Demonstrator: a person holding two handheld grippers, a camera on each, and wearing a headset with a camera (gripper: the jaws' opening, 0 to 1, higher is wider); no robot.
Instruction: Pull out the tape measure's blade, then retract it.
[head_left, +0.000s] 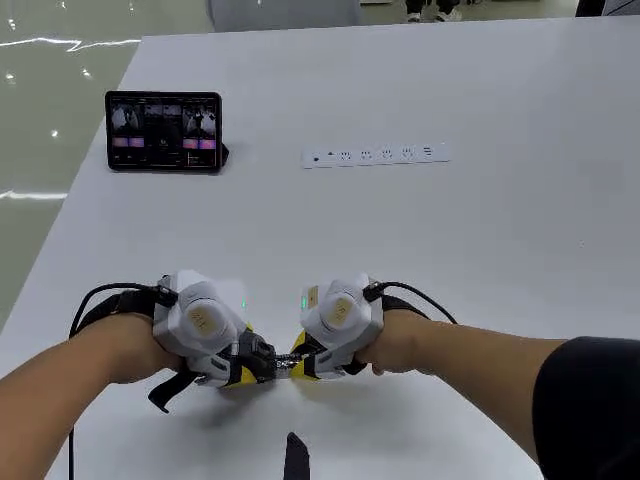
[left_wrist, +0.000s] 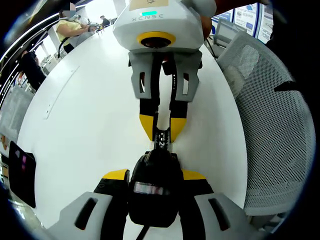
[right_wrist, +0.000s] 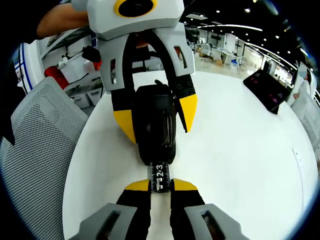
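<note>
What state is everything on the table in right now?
Tape case: clamped in left gripper.
Blade: out a short way, pinched by right gripper.
Tablet: screen on, propped up.
Power strip: lying flat, nothing plugged in.

At the front of the bench (head_left: 500, 230), the left gripper (head_left: 248, 368) and right gripper (head_left: 300, 365) face each other, with the tape measure (head_left: 262, 356) between them. Farther back, a tablet (head_left: 163, 131), seemingly propped up, sits left of a power strip (head_left: 375, 155).

Black tape measure (left_wrist: 152, 195), white table (head_left: 400, 250)
</note>
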